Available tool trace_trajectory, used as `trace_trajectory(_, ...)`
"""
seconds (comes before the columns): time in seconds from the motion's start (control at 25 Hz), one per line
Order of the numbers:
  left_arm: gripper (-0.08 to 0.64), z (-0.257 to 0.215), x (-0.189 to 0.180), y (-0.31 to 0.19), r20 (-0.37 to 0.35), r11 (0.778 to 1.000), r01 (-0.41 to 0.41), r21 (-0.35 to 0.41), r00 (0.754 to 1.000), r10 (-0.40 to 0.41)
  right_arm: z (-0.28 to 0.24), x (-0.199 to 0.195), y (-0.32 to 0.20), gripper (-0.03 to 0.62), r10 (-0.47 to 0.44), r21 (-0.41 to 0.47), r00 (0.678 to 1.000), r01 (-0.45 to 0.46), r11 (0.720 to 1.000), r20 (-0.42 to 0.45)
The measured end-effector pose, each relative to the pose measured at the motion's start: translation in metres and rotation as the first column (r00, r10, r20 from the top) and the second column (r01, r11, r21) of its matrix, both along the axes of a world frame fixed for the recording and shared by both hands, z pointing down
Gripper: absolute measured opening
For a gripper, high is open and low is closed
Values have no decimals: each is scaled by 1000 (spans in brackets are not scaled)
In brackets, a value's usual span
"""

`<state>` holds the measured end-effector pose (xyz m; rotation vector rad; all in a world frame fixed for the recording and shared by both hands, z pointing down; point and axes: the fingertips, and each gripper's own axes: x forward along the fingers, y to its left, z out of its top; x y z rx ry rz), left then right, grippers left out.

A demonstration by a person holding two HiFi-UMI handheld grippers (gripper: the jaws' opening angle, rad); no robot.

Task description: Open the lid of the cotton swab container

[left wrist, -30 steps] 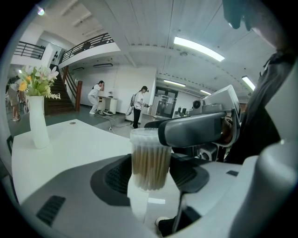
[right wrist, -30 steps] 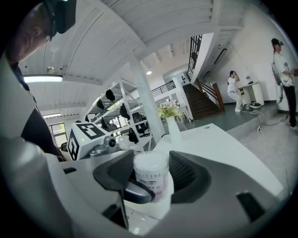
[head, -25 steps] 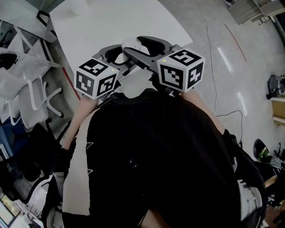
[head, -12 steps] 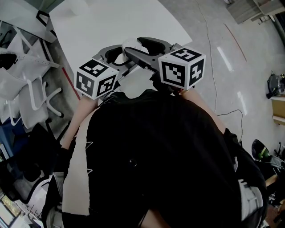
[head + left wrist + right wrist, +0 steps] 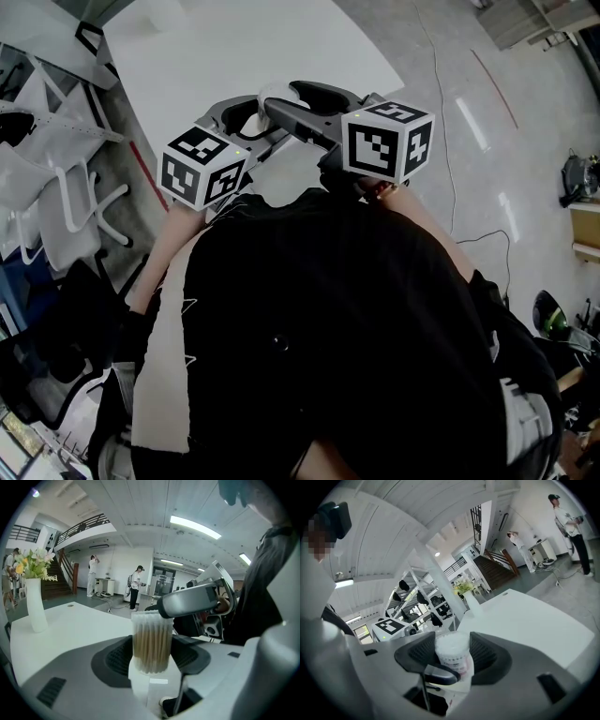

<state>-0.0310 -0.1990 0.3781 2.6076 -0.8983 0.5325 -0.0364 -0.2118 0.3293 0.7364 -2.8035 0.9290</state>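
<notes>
As the head view looks down: left gripper (image 5: 246, 114) and right gripper (image 5: 287, 101) held close together before the person's chest (image 5: 328, 309), above the white table (image 5: 234, 47).
Left gripper view: jaws clamped on the upright cotton swab container (image 5: 151, 641), swabs visible inside; vase (image 5: 33, 604) on the table behind.
Right gripper view: jaws clamped round that container's white top end.

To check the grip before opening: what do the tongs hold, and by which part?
Both hold the swab container: the left tongs clamp its body from the sides, and the right tongs clamp its top end.
</notes>
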Motion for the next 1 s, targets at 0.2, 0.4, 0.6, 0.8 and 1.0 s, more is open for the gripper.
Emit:
trace_trajectory(0.2,262,3,-1,0,16,1000,-10,3,1000,10,3,0,-1,230,-2,-37,1000,3,999,22)
trace_trajectory(0.4,262,2,-1,2,26,1000,-24,14,999,23,3,2,0,230,-12,-56,999,14,998,34)
trace_trajectory(0.6,262,4,2,3,52,999,-49,20,998,48,4,4,0,230,-51,-67,999,51,996,-2)
trace_trajectory(0.8,261,8,5,6,65,997,-74,13,995,73,5,5,1,230,-86,-67,996,83,994,-39)
trace_trajectory(1.0,259,10,4,8,73,996,-88,6,993,88,3,3,1,235,-108,-9,989,107,994,-104)
